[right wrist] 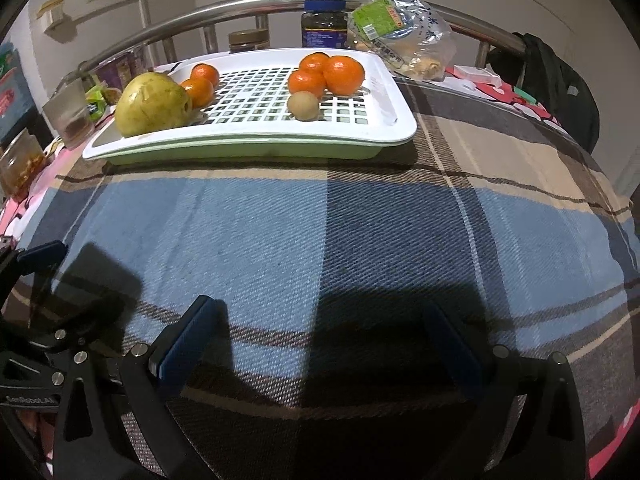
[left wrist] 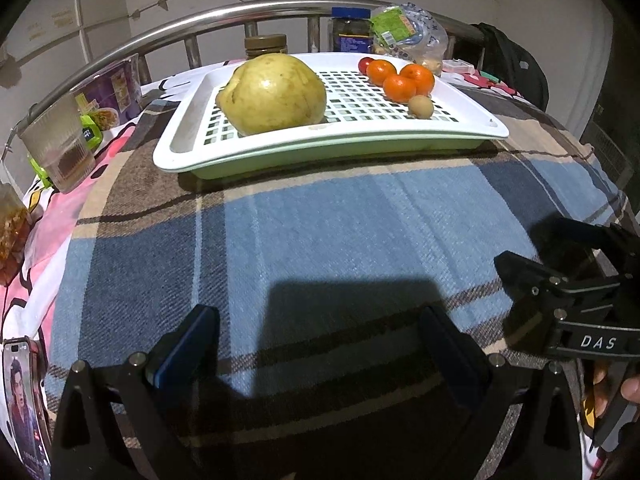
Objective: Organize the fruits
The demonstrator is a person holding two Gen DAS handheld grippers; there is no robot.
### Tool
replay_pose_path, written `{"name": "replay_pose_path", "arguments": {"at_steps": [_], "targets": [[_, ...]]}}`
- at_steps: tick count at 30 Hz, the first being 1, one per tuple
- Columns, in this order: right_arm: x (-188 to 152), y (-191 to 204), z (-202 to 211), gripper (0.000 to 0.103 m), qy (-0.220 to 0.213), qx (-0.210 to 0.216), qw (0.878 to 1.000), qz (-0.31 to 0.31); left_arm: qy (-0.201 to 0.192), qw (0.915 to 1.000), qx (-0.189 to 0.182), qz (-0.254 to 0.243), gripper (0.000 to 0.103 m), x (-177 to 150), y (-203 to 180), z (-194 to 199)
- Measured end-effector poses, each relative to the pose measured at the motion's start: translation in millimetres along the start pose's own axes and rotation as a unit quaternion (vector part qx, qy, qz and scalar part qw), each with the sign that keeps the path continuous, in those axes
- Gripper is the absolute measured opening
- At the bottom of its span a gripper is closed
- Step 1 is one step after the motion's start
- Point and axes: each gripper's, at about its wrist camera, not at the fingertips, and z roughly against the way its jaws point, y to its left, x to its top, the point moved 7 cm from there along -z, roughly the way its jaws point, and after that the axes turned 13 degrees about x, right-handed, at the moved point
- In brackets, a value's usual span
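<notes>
A white slotted tray (left wrist: 188,140) (right wrist: 396,116) lies at the far side of the plaid cloth. On it rest a big yellow-green pomelo (left wrist: 272,94) (right wrist: 154,104), three oranges (left wrist: 400,80) (right wrist: 328,74) in a cluster, a brown kiwi (left wrist: 421,107) (right wrist: 304,106) and a small red tomato (left wrist: 365,65). The right wrist view shows two more oranges (right wrist: 200,86) behind the pomelo. My left gripper (left wrist: 320,344) is open and holds nothing, well short of the tray. My right gripper (right wrist: 320,344) (left wrist: 520,246) is open too, beside the left one.
A glass cup (left wrist: 60,148), snack packs and a phone (left wrist: 26,408) line the left edge. Two jars (left wrist: 351,32) (left wrist: 266,45) and a plastic bag (left wrist: 408,36) stand behind the tray by a steel rail (left wrist: 240,10). A black bag (left wrist: 516,64) is at far right.
</notes>
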Motion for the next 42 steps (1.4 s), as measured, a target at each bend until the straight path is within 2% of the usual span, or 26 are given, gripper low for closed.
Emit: {"name": "replay_pose_path", "arguments": {"at_steps": [42], "targets": [[1.8,-3.1,-1.9,0.103,0.001,-0.002,1.0,0.0,-0.003,1.0,-0.005,-0.003,0.103,3.0,-0.9,-2.8]]}}
